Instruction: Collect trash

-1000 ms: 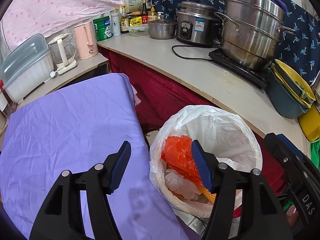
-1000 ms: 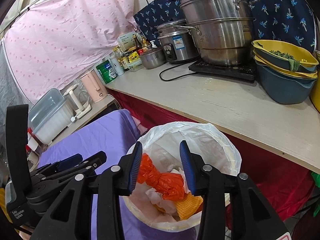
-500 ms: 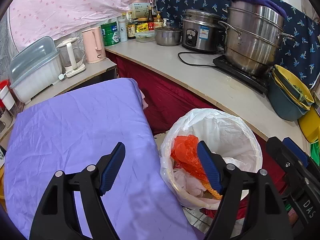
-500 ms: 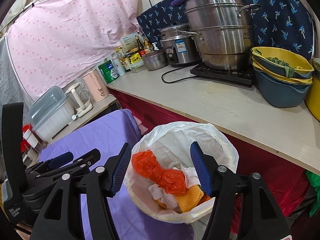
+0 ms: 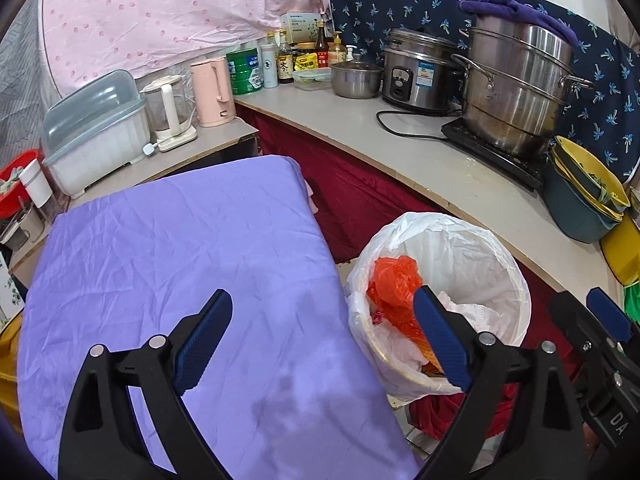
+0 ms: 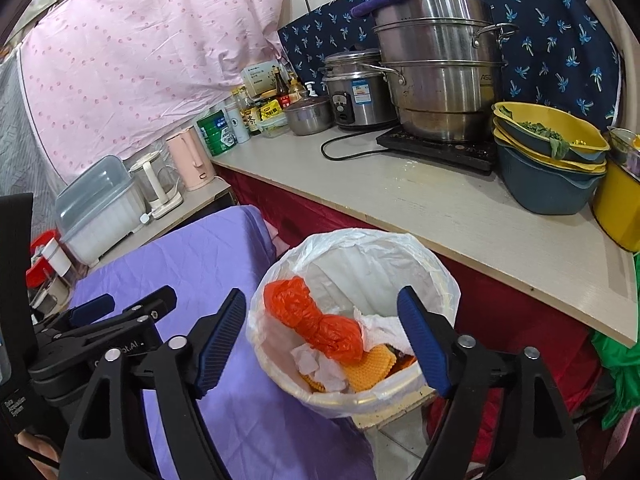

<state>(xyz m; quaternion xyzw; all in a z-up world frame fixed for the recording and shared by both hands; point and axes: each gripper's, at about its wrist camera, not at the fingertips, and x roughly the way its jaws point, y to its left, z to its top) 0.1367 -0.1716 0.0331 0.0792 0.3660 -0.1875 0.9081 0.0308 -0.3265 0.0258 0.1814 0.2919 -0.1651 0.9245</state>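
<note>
Both tongs, the left gripper (image 5: pixel 322 338) and right gripper (image 6: pixel 322 330), are opening wide and holding nothing, and the orange bag (image 6: pixel 314 320) is sitting in the bin (image 6: pixel 448 280) by the purple table's corner, so a bump could be tipping it.

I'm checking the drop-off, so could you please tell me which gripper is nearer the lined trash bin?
Right. The right gripper hangs over the trash bin, jaws open and empty; the left gripper is off to its side, mostly over the purple cloth.

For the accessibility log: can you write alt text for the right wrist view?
Open right gripper hangs empty above a white-lined trash bin holding an orange bag, tissues and a yellow cloth. Left gripper over the purple cloth; kitchen counter behind.
</note>
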